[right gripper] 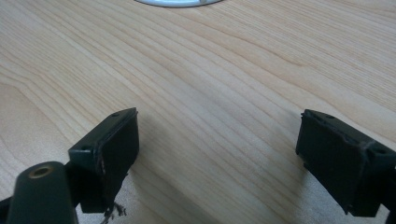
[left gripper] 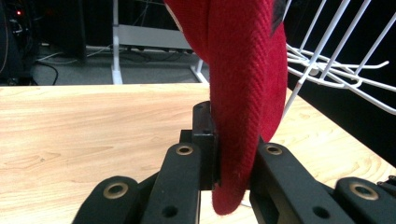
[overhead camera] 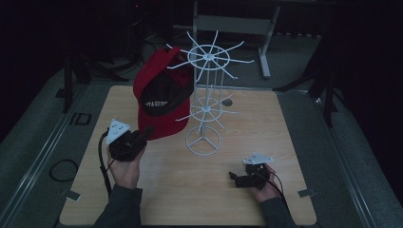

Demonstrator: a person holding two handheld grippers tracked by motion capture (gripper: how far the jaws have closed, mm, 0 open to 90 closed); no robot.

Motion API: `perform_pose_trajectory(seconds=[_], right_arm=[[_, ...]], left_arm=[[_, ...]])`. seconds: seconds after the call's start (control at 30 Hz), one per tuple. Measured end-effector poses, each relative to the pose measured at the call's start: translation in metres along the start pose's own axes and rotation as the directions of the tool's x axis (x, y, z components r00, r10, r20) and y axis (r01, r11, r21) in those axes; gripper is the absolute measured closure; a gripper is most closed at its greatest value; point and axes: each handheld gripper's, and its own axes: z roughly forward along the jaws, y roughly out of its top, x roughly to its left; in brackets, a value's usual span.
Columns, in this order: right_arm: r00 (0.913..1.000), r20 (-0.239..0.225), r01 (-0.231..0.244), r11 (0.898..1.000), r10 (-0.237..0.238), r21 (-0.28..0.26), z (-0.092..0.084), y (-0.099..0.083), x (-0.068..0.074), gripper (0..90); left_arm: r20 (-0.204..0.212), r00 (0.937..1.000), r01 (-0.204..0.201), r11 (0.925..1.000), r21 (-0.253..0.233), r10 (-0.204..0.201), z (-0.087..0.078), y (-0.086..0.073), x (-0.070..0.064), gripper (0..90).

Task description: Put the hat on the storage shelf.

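red cap's brim (left gripper: 243, 116) pinched between left jaws

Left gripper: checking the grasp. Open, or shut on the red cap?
Shut: the left gripper has both black jaws pressed against the red fabric cap's brim.

Red cap (overhead camera: 161, 95) with black inner lining, hanging on white wire rack (overhead camera: 205, 102), brim lowest
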Motion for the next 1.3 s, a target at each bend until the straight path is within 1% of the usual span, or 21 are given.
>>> perform_pose_trajectory(seconds=[0.1,0.2,0.33,0.47,0.53,0.73,0.77,0.83,0.87,1.03,1.13,1.3], right_arm=[[1.0,0.0,0.001,1.0,-0.001,0.0,0.0,0.0,0.0,13.1],[1.0,0.0,0.0,1.0,0.0,-0.001,0.0,0.0,0.0,13.1],[1.0,0.0,0.001,1.0,-0.001,-0.002,0.0,0.0,0.0,13.1],[1.0,0.0,0.003,1.0,-0.003,-0.001,0.0,0.0,0.0,13.1],[1.0,0.0,0.002,1.0,-0.002,0.0,0.0,0.0,0.0,13.1],[1.0,0.0,0.0,1.0,0.0,-0.001,0.0,0.0,0.0,13.1],[1.0,0.0,0.0,1.0,0.0,-0.001,0.0,0.0,0.0,13.1],[1.0,0.0,0.002,1.0,-0.002,-0.002,0.0,0.0,0.0,13.1],[1.0,0.0,0.0,1.0,0.0,-0.001,0.0,0.0,0.0,13.1],[1.0,0.0,0.002,1.0,-0.002,-0.001,0.0,0.0,0.0,13.1],[1.0,0.0,0.0,1.0,0.0,-0.001,0.0,0.0,0.0,13.1],[1.0,0.0,0.0,1.0,0.0,-0.001,0.0,0.0,0.0,13.1]], left_arm=[[-0.007,0.9999,-0.009,0.9999,0.01,0.009,0.001,-0.002,0.001,84.4],[-0.004,1.0,-0.007,0.9999,0.015,0.007,0.002,-0.005,0.003,83.3],[-0.011,0.9998,-0.013,0.9998,0.017,0.014,0.002,-0.007,0.003,78.9],[-0.024,0.9995,-0.018,0.9996,0.022,0.019,0.002,-0.009,0.005,70.4],[-0.036,0.9993,-0.012,0.9997,0.02,0.012,0.001,-0.011,0.006,67.6],[-0.05,0.9986,0.016,0.9995,0.026,-0.014,0.001,-0.015,0.011,56.1],[-0.049,0.9986,0.021,0.9994,0.028,-0.019,0.001,-0.015,0.012,53.5],[-0.029,0.9991,0.032,0.9984,0.047,-0.031,0.003,-0.015,0.015,48.9],[-0.025,0.9991,0.035,0.9979,0.055,-0.034,0.003,-0.014,0.016,46.8],[-0.022,0.999,0.041,0.9961,0.078,-0.039,0.005,-0.015,0.018,38.3],[-0.032,0.9982,0.054,0.9958,0.074,-0.051,0.005,-0.016,0.02,35.7],[-0.022,0.9978,0.064,0.9952,0.074,-0.063,0.006,-0.017,0.022,34.0]])
